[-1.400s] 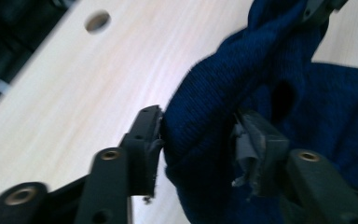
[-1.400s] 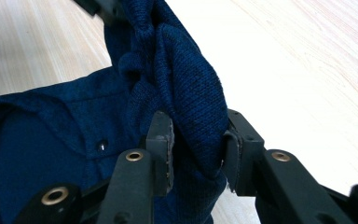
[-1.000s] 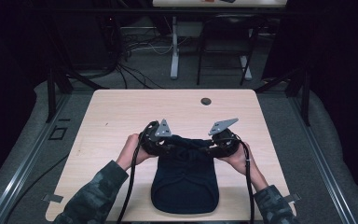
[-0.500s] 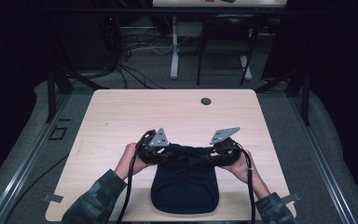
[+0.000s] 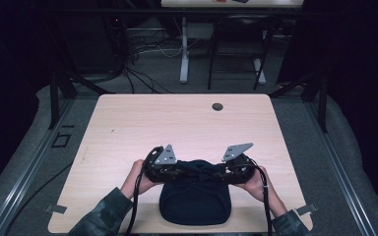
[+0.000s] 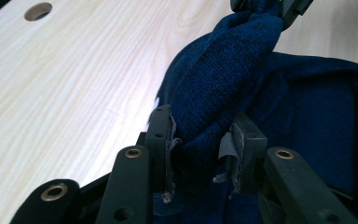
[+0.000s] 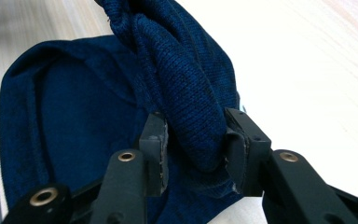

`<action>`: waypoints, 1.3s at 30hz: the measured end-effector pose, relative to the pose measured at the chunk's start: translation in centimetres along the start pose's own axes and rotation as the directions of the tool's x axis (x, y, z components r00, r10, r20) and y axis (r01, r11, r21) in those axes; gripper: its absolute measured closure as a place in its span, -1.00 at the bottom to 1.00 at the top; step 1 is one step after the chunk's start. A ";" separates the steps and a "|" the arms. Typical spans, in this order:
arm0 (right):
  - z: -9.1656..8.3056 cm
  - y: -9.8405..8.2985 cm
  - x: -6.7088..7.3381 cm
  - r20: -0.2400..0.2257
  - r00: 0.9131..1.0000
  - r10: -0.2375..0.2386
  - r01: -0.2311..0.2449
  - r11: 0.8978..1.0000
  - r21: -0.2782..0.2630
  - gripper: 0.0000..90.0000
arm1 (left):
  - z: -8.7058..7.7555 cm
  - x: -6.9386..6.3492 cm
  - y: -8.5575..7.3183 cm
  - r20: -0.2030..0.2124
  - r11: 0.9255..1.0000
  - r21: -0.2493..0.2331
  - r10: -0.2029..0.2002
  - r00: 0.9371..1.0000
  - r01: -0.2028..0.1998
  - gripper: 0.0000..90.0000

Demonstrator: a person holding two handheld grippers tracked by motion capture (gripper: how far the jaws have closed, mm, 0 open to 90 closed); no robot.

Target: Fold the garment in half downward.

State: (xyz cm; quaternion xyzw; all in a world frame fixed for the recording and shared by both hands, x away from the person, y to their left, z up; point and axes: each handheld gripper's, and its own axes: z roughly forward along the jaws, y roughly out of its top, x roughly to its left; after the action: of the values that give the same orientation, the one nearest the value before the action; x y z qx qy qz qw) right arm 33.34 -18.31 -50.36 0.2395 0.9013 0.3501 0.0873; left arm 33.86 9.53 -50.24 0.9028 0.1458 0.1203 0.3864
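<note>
Mostly hidden under its own folds, the dark navy knit garment (image 5: 195, 199) lay at the near edge of the table (image 5: 128, 128), between the person's two hands; what kind of garment it was could not be told (a rounded dark lump from above). Its far edge was bunched into a thick roll stretched across between the two grippers. In the left gripper view that roll of knit garment (image 6: 223, 79) ran up from the jaws to the other gripper's jaw tips, cut off at the top edge of the frame. The left gripper (image 6: 200, 149) was clenched on one end of the roll, cloth squeezed between its pads, frayed tape on the pads. The right gripper (image 7: 193, 147) was likewise clamped on the other end of the garment (image 7: 182, 70), with the flat part of the cloth spread to its left on the wood.

From above, the left gripper (image 5: 174, 171) and right gripper (image 5: 226, 172) faced each other, jaws lost against the dark cloth, grey plates on top. The left hand (image 5: 135, 178) and right hand (image 5: 261, 184) held them, sleeves cut off at the bottom edge, cables trailing down.

A round grommet hole (image 5: 217, 106) sat near the table's far edge, well apart from the garment. Beyond the table, cables on the floor (image 5: 142, 49) and a desk leg (image 5: 184, 49) were dim.
</note>
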 end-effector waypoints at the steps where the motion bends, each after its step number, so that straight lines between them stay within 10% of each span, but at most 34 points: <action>1: 0.0 -0.1 0.1 0.000 1.000 -0.004 0.004 1.000 0.005 0.37 | 0.0 -0.1 -0.1 0.004 1.000 0.001 -0.002 1.000 0.002 0.46; 25: 1.5 -3.0 2.9 -0.028 0.999 -0.017 0.019 0.998 0.061 0.28 | 1.6 -3.1 -3.9 0.091 0.998 0.043 -0.054 0.994 0.051 0.44; 39: 0.3 -3.8 4.1 -0.039 0.999 -0.020 0.022 0.997 0.074 -0.07 | 0.1 -4.0 -5.0 0.077 0.992 0.063 -0.117 0.990 0.112 -0.15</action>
State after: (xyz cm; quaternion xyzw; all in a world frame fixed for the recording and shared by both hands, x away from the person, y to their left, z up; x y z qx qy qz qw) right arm 28.42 -18.53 -53.09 0.2264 0.9177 0.3200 0.0650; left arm 29.30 11.33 -54.42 0.9079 0.1850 0.0571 0.3718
